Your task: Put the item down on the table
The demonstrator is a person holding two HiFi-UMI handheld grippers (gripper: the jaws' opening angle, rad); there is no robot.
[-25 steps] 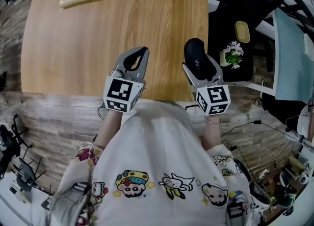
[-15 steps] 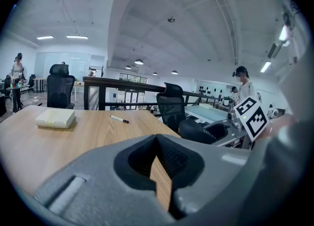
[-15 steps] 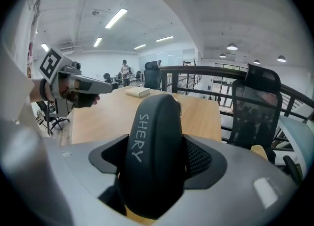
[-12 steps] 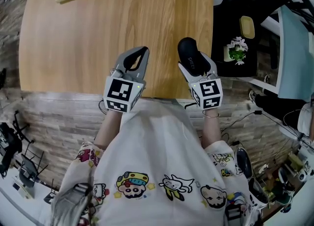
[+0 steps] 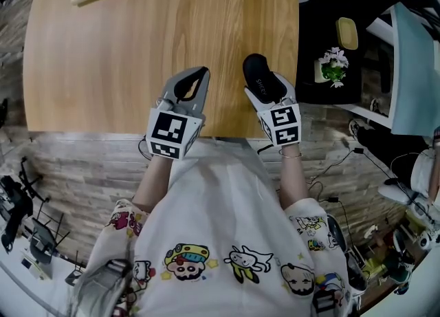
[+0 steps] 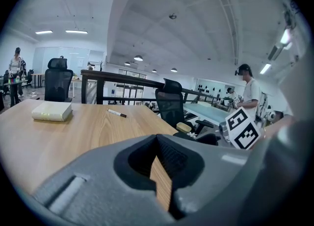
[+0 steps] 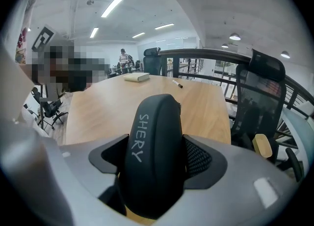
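Nearest the camera, the head view shows a white shirt with cartoon prints, which neither gripper view catches. Just past it, both grippers reach over the near edge of the table, a pale wood-grain top with rounded corners.

The right gripper is clamped on the item, a smooth matte black thing with a rounded end and pale lettering along its side. The ribbed black pads press on both flanks. The item's underside is hidden, so whether it touches the table cannot be told. From above it sits over the table's near right part.

The left gripper has its grey jaws together at the tips and nothing between them. Only a sliver of wood shows through the slit behind.

Farther off, the left gripper view gives a cream box and a pen lying apart on the table. In the head view, the frame's top edge cuts both off. Beyond the table's right side stands a black mesh chair.
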